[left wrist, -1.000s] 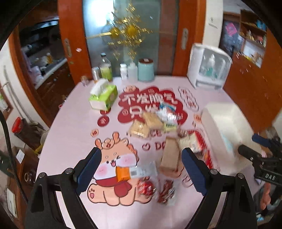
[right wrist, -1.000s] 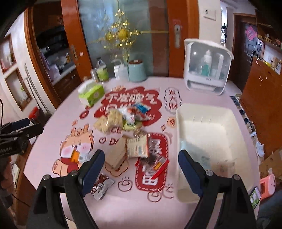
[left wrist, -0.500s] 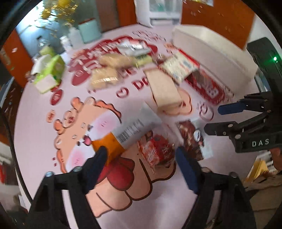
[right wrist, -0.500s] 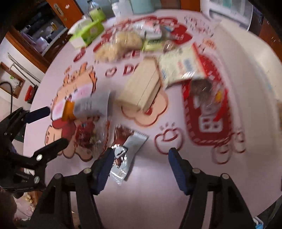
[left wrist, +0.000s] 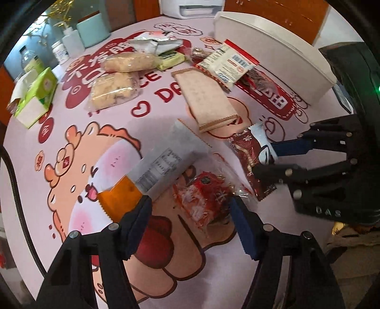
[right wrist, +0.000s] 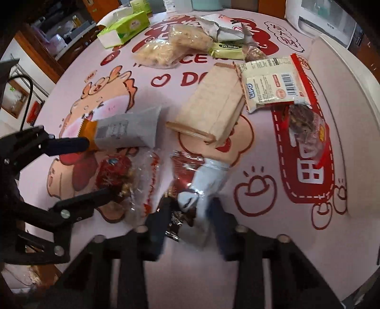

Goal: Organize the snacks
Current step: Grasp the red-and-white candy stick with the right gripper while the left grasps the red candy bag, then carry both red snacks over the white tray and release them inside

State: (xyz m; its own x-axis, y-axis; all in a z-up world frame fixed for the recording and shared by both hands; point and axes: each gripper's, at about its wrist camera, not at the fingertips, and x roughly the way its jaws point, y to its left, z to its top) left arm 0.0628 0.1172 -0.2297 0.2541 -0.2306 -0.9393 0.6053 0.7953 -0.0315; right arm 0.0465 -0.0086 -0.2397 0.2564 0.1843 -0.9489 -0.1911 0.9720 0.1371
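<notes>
My left tongs (left wrist: 190, 211): jaws have just been narrowing, not yet pressing; a clear red candy bag (left wrist: 201, 197) lies between them on the table (left wrist: 273, 268).
Just left of my left tongs: a grey and orange packet (left wrist: 156, 166), its orange end by the left jaw.
My right tongs (right wrist: 190, 218): jaws have just been closing, now pinched on a dark red and white wrapper (right wrist: 201, 183).
Right of my right tongs: a white bin (right wrist: 342, 78), well apart.

Non-task bits at table's far end
Green cardboard tissue box (left wrist: 35, 95) sat w/ a teal round canister (left wrist: 93, 29), white pump bottle (left wrist: 71, 40) & white plastic cabinet (right wrist: 325, 17).
</notes>
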